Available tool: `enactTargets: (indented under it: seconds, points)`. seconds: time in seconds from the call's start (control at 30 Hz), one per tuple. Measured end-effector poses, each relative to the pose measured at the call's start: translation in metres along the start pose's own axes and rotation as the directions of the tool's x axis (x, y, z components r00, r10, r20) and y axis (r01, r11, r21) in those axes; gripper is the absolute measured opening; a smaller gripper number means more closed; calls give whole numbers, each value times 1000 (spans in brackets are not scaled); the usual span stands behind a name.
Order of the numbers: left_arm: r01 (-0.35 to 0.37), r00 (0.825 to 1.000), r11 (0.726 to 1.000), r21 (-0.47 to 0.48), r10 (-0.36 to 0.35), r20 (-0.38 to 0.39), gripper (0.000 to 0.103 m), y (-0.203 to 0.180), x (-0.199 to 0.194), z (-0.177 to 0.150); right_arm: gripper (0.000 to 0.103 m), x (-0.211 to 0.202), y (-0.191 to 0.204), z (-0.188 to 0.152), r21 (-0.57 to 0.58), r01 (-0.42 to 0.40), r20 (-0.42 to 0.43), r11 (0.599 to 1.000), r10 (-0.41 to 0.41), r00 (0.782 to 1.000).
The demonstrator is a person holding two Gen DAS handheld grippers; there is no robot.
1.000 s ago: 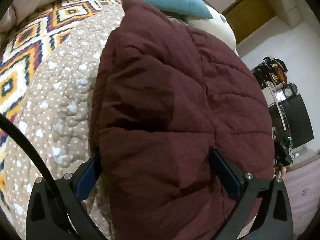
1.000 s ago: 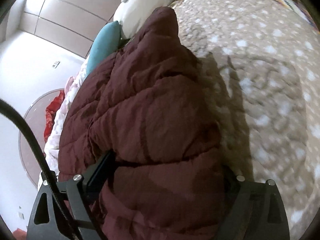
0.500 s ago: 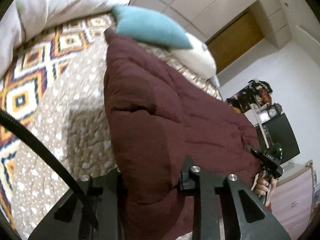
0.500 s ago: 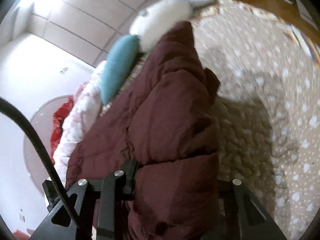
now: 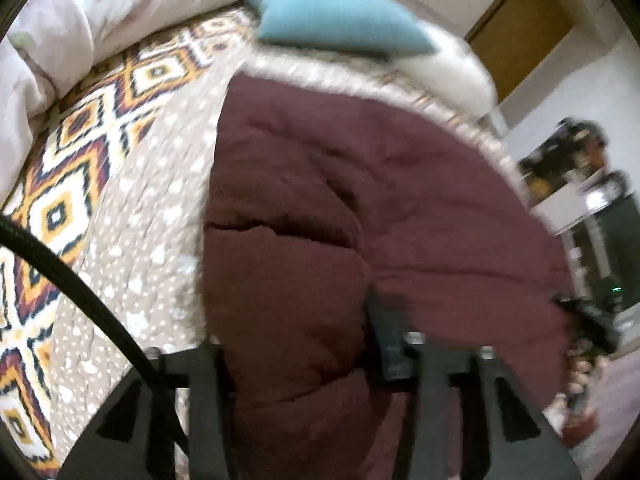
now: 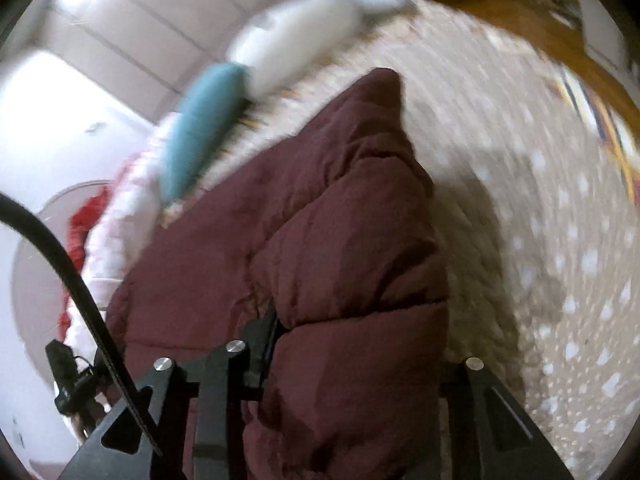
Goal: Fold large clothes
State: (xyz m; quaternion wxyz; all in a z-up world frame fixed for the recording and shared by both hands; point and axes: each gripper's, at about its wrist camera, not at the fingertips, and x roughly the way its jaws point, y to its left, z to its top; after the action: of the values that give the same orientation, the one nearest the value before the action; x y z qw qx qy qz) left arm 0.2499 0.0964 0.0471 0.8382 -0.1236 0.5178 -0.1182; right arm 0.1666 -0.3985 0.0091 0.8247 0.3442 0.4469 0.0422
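Both my grippers up since a second ago, jaws gone from wide to pinching maroon puffer jacket [image 5: 360, 208] folds. Left gripper [image 5: 296, 344]: jaws easing apart, thick padded fold bulging between them, pads pressing it. Right gripper [image 6: 360, 344]: jaws easing apart too, quilted fold wedged between them, gripped. Jacket lies on dotted beige bedspread [image 5: 132, 240], lifted at near edge. Teal pillow [image 5: 340, 20] at 12 o'clock of jacket in left view, white pillow [image 6: 304, 44] beside it. Views blurred.
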Motion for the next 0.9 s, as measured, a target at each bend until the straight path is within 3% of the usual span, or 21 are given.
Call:
enactTargets:
  seconds: [0.07, 0.13, 0.27, 0.4, 0.57, 0.63, 0.73, 0.8, 0.9]
  points:
    - [-13, 1000, 1000, 18, 13, 17, 59, 0, 8, -7, 65, 14, -20, -7, 37, 10, -4, 999, -10, 1000]
    - [-14, 1000, 1000, 14, 14, 22, 60, 0, 10, -4, 80, 20, -30, -12, 68, 22, 10, 997, -22, 1000]
    - [2, 999, 1000, 14, -2, 45, 60, 9, -13, 1, 81, 10, -31, -9, 84, 44, 20, 996, -46, 999]
    - [57, 995, 998, 13, -58, 77, 61, 20, -49, 0, 81, -38, -25, -5, 9, 104, 116, 994, -105, 988]
    - [18, 990, 999, 33, -22, 142, 66, 19, -82, -19, 82, -93, -37, -12, 28, 79, 160, 996, -82, 984]
    - [32, 987, 999, 37, -37, 154, 66, 22, -92, -32, 82, -112, -41, -24, 46, 6, 176, 999, -14, 984]
    - [67, 983, 997, 43, -73, 169, 76, 29, -103, -57, 82, -126, -37, -56, 22, -105, 168, 994, 100, 981]
    - [96, 980, 995, 31, -100, 172, 80, 38, -104, -69, 82, -126, -29, -75, -29, -93, 140, 995, 96, 985]
    - [151, 980, 988, 21, -153, 126, 81, 50, -95, -89, 82, -118, -29, -95, -76, -4, 125, 997, 14, 992]
